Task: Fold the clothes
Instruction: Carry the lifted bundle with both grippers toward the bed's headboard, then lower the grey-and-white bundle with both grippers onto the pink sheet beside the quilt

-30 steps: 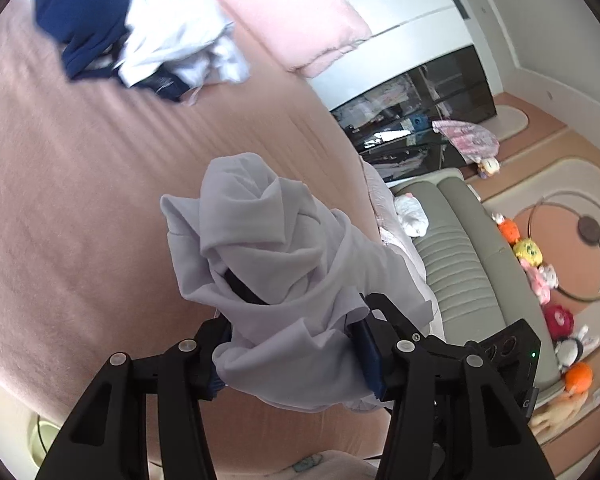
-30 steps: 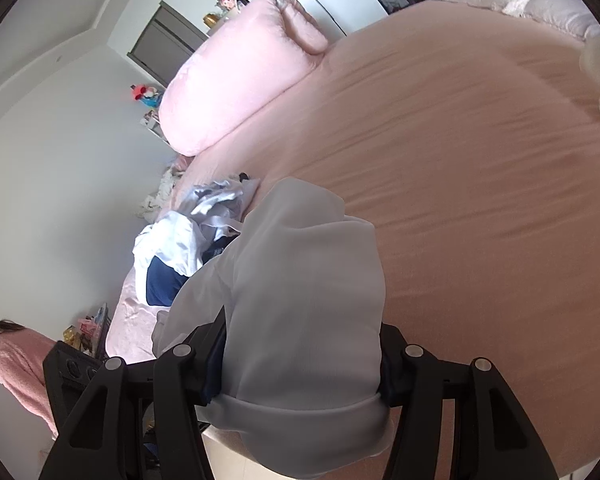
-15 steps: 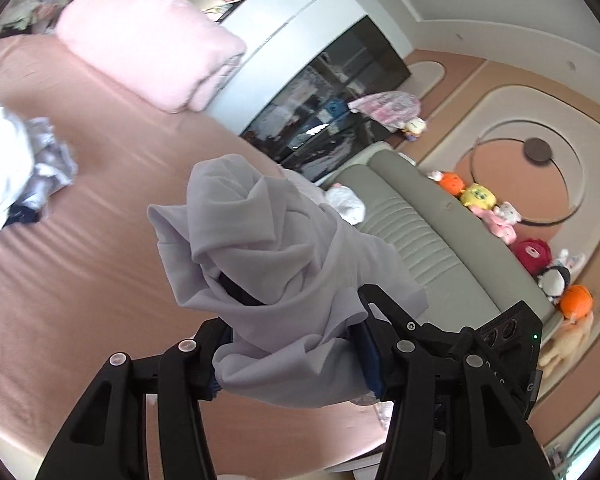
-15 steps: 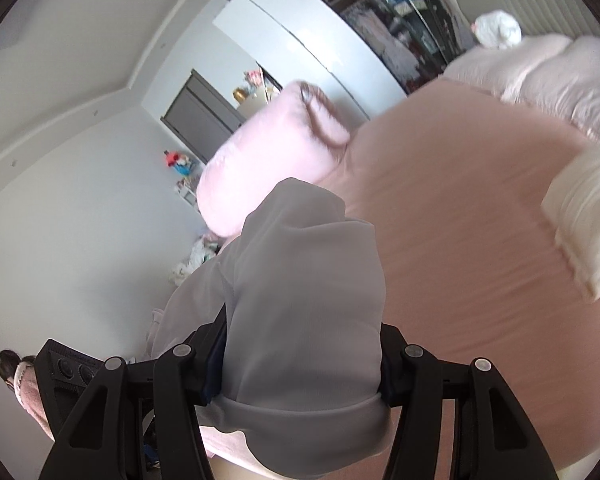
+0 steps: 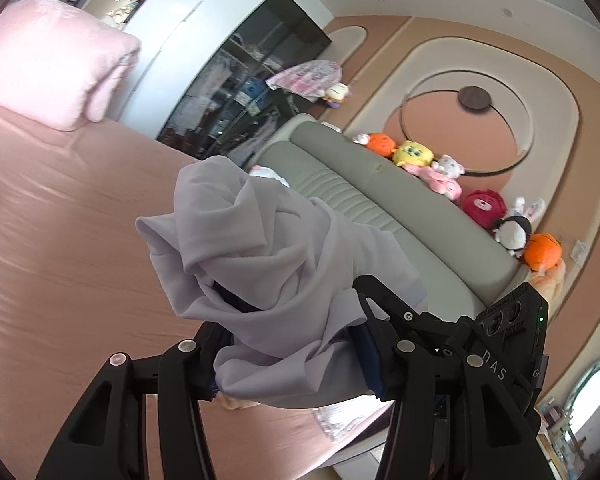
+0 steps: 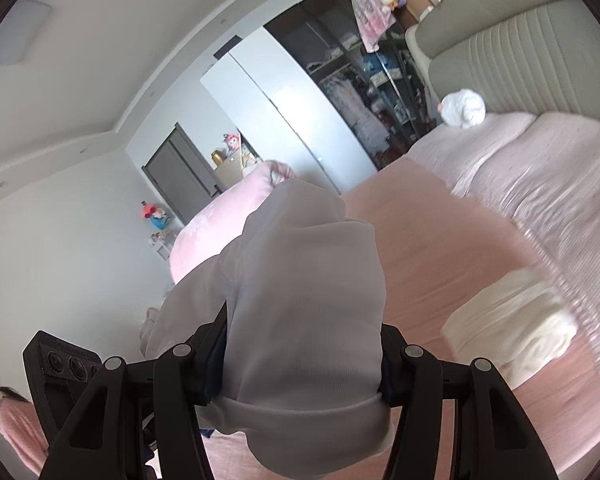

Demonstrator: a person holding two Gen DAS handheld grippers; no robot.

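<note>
A pale grey garment [image 5: 268,280] is bunched between the jaws of my left gripper [image 5: 292,356], which is shut on it and holds it up above the pink bed [image 5: 60,220]. The same grey garment [image 6: 304,320] drapes over my right gripper [image 6: 300,392], which is also shut on it. The cloth hides the fingertips of both grippers. Both grippers are lifted and tilted up toward the room.
A pink pillow [image 5: 48,68] lies at the bed's far side. A grey-green headboard [image 5: 380,208] carries several plush toys [image 5: 480,208]. A folded cream cloth [image 6: 508,324] lies on the bed near pale pink bedding [image 6: 540,184]. A dark wardrobe [image 6: 360,80] stands behind.
Both grippers have lifted and tilted upward with the grey garment. The pile of blue and white clothes has left both views; the headboard and wardrobe have come in.
</note>
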